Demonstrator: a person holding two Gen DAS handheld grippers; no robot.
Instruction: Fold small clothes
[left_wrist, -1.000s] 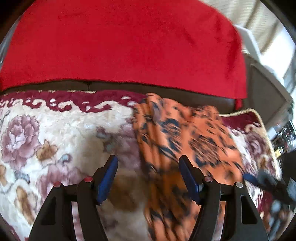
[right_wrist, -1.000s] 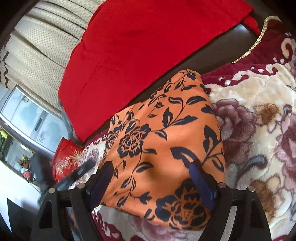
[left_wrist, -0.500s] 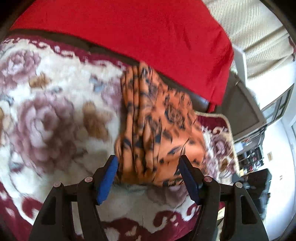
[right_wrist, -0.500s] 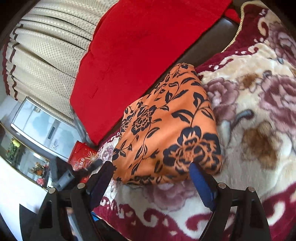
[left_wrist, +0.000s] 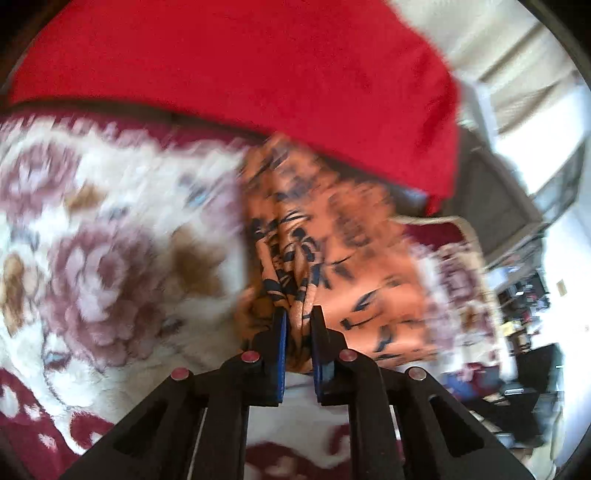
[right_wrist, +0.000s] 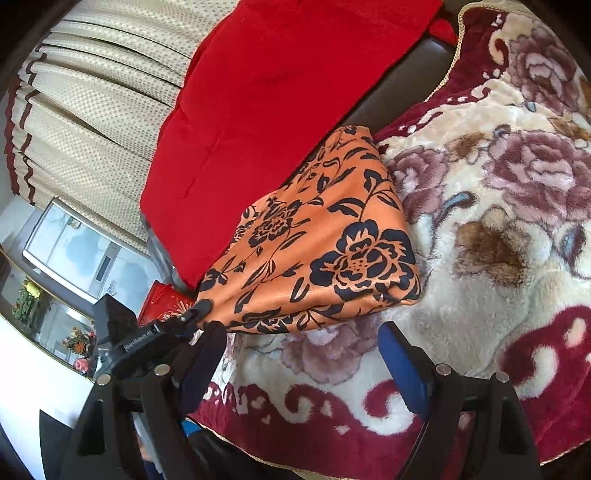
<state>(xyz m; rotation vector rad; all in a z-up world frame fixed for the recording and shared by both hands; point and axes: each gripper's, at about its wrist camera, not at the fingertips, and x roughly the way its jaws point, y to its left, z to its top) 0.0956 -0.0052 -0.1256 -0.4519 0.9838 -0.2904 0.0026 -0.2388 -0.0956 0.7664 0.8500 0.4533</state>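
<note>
A folded orange cloth with dark flowers (right_wrist: 325, 236) lies on a plush floral blanket. In the left wrist view the orange cloth (left_wrist: 351, 240) is blurred, and its near edge is bunched between the blue pads of my left gripper (left_wrist: 298, 321). The jaws are closing and the pads press on the fabric. The right wrist view shows that left gripper (right_wrist: 195, 310) at the cloth's near left corner. My right gripper (right_wrist: 301, 332) stands open just short of the cloth's near edge, nothing between its fingers.
The cream and maroon floral blanket (right_wrist: 498, 221) covers a dark sofa with a red throw (right_wrist: 277, 92) over its back. A beige curtain (right_wrist: 92, 92) hangs behind. A red box (right_wrist: 162, 299) sits past the blanket's left edge.
My left gripper's jaws went from wide apart to pinching the cloth's near edge. The right gripper drew back a little, so the cloth now lies just beyond its fingertips.
</note>
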